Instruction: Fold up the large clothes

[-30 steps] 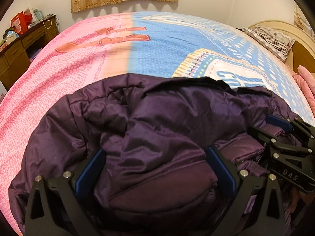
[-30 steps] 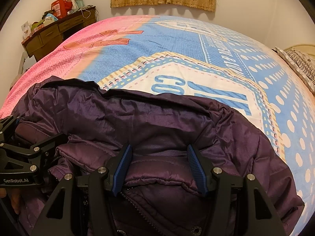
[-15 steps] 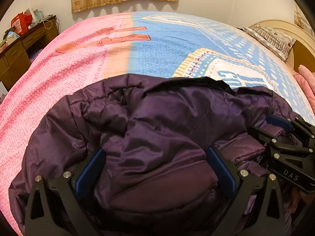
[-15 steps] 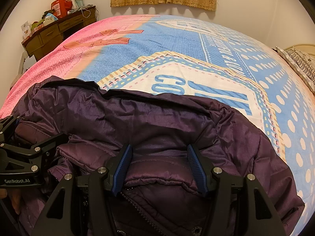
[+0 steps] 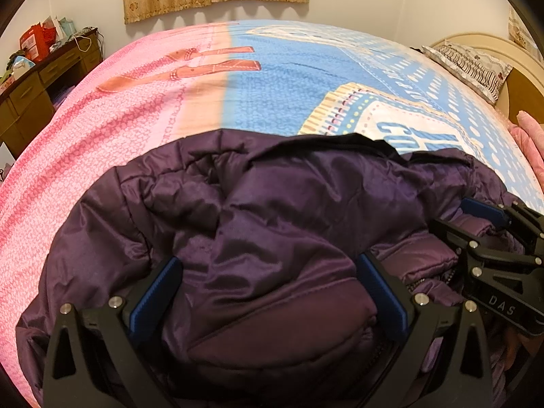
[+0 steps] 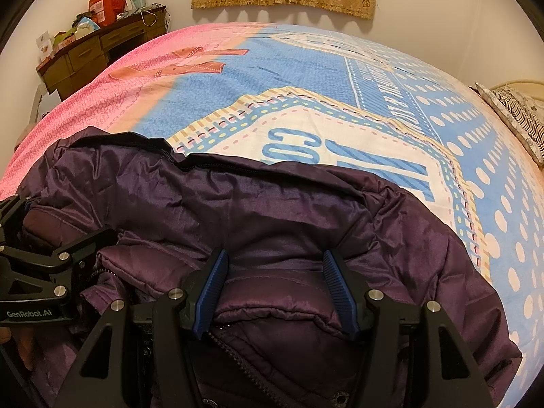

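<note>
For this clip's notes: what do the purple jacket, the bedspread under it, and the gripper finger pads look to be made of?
Purple jacket: likely nylon or polyester shell over padding; it has a slight sheen, fine crinkles and puffy stitched sections. Bedspread: matte printed woven fabric, probably cotton or a blend; no shine. Finger pads: blue, ribbed, seemingly rubber or soft plastic, set on black hard-plastic fingers.
</note>
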